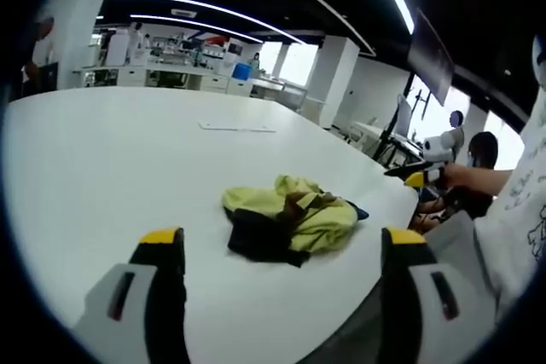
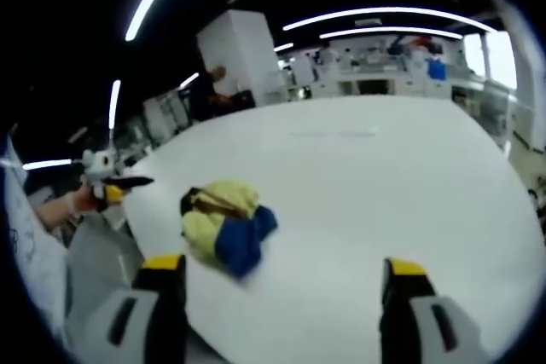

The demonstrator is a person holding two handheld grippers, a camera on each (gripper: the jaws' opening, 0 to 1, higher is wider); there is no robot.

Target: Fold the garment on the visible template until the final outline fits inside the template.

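None of the folding is judged to be done: the garment (image 1: 290, 217), yellow with dark and blue parts, is seen crumpled in a loose heap near the edge of the white worktop (image 1: 111, 159), and no template outline can be made out around it. The left hand-held gripper (image 1: 286, 253) and the right hand-held gripper (image 2: 281, 274) are held wide and empty, well apart from the heap. Spreading, folding and fitting are all judged to be left.

the garment (image 1: 290, 217) is seen bunched up on the desk (image 1: 128, 168), near its edge. a flat sheet (image 1: 237, 127) is laid on the desk far behind the garment.
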